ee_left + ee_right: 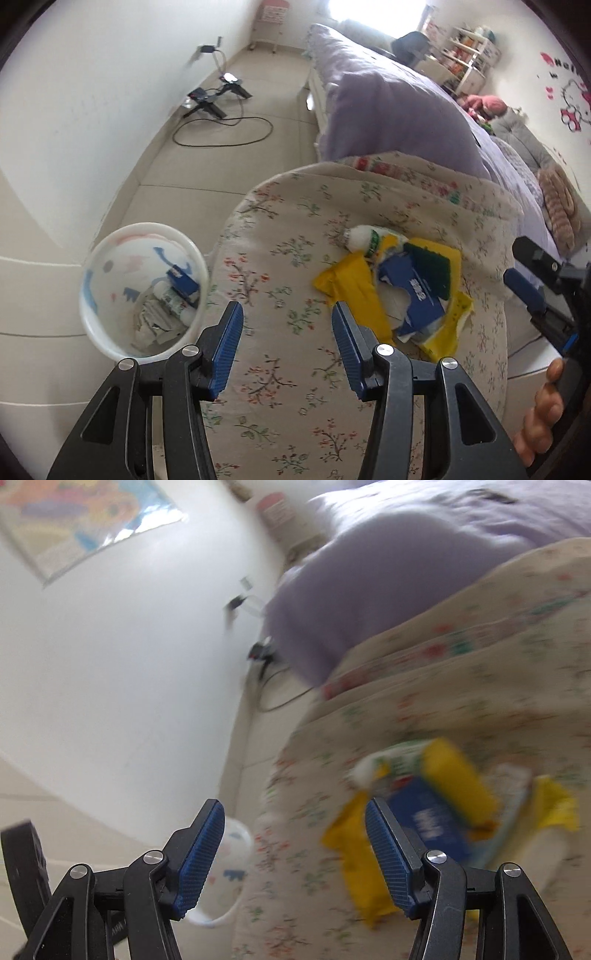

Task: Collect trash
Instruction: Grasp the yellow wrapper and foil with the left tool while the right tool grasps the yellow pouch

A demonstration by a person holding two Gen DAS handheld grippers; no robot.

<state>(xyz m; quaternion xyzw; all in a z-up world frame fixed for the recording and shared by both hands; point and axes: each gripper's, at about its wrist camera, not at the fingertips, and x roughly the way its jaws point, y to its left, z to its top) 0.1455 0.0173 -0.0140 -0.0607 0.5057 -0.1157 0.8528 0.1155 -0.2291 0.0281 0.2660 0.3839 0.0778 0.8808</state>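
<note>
Both claws gape empty: left gripper (287, 325), right gripper (295, 834); best pinch the crumpled yellow plastic wrapper (354, 291) firmly, then carry it over the white round bin (144, 291).

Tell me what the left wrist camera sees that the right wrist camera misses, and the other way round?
Only the left wrist view shows inside the white bin, where trash already lies, plus the Hello Kitty wall sticker and the shelf. Only the right wrist view shows the colourful poster. Both show the floral bedcover, the yellow wrapper, the blue carton and the bin beside the bed. The left gripper and right gripper are open.
</note>
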